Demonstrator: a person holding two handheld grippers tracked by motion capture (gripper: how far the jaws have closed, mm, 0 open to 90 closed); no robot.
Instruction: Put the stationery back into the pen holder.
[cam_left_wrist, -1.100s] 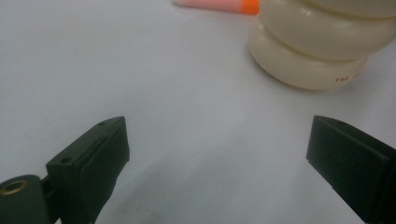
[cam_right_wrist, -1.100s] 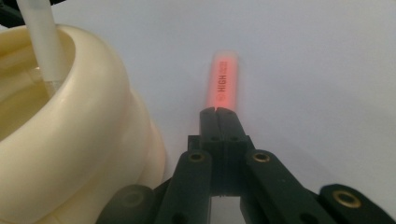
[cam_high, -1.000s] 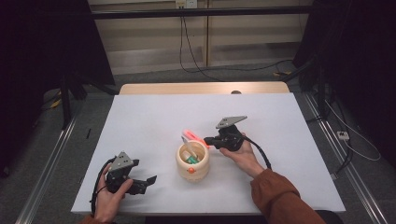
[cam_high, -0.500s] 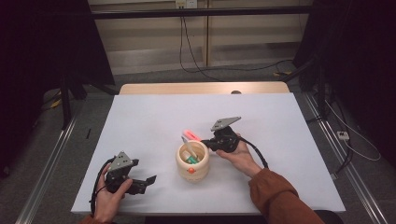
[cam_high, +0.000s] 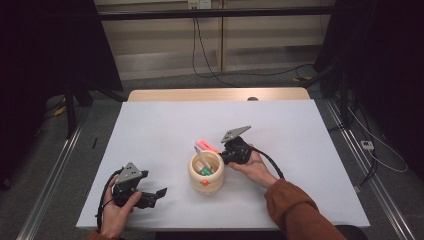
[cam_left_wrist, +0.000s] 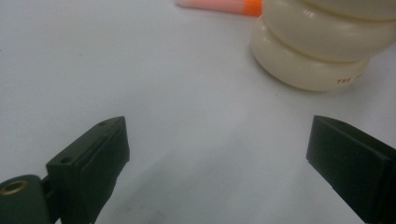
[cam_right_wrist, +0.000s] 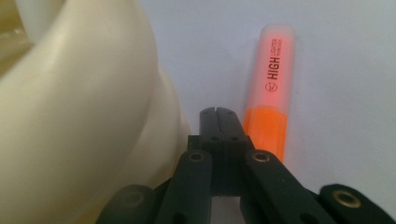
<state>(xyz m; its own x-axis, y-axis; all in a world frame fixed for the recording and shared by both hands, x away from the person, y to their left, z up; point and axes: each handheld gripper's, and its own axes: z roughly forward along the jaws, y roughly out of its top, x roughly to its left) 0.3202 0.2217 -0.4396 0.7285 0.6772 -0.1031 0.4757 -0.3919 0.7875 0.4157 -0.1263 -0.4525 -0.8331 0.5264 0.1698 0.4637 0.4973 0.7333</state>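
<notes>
A cream ribbed pen cup (cam_high: 205, 175) stands at mid-table and holds several pens. Just behind it an orange highlighter (cam_high: 206, 146) lies flat on the white table (cam_high: 300, 150). My right gripper (cam_high: 221, 154) is down at the table beside the cup's right rear, its jaws shut with nothing between them. In the right gripper view the shut tips (cam_right_wrist: 218, 113) point into the gap between the cup wall (cam_right_wrist: 79, 116) and the highlighter (cam_right_wrist: 275, 88). My left gripper (cam_high: 156, 194) rests near the front left edge, open and empty (cam_left_wrist: 215, 154), facing the cup (cam_left_wrist: 322, 46) and highlighter (cam_left_wrist: 219, 4).
The table's front edge runs close under the left hand. Cables trail from both grippers. A wooden strip (cam_high: 215, 94) borders the far edge, with dark stands and floor cables beyond.
The right gripper has edged left, closer to the cup and the highlighter, jaws still shut. The left gripper has not moved.
</notes>
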